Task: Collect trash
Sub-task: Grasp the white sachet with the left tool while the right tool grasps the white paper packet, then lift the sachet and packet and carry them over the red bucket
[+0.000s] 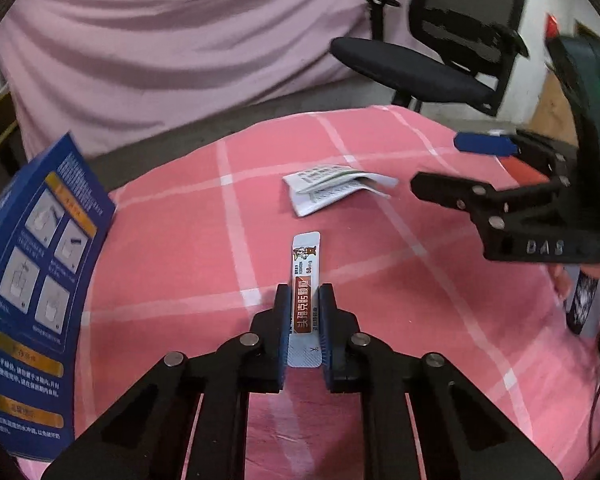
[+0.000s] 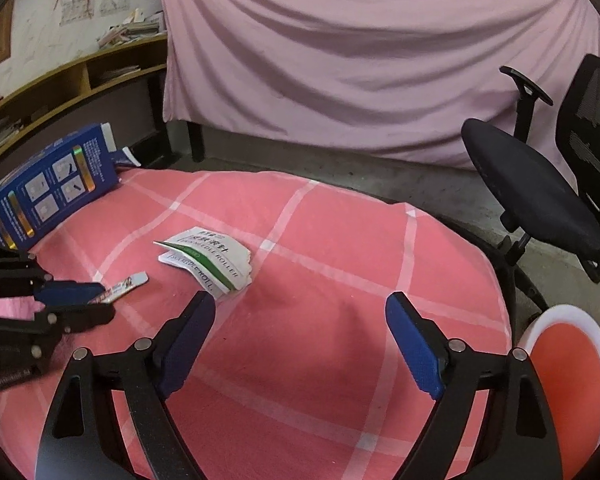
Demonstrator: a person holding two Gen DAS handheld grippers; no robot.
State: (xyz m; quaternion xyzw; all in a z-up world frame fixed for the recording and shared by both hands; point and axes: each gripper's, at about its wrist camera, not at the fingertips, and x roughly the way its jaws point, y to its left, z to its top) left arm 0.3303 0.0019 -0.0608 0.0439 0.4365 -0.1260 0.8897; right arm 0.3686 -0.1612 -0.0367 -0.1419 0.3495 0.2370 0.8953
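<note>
My left gripper is shut on a narrow white medicine sachet with a red label, its far end sticking out over the pink checked cloth. The sachet also shows in the right wrist view, held by the left gripper. A flattened white and green paper box lies on the cloth beyond it and shows in the right wrist view too. My right gripper is open and empty, hovering just short of that paper box; it shows in the left wrist view at the right.
A tall blue carton stands at the cloth's left edge and shows in the right wrist view. A white bin with an orange inside sits off the cloth's right edge. A black office chair stands behind it. A pink sheet hangs at the back.
</note>
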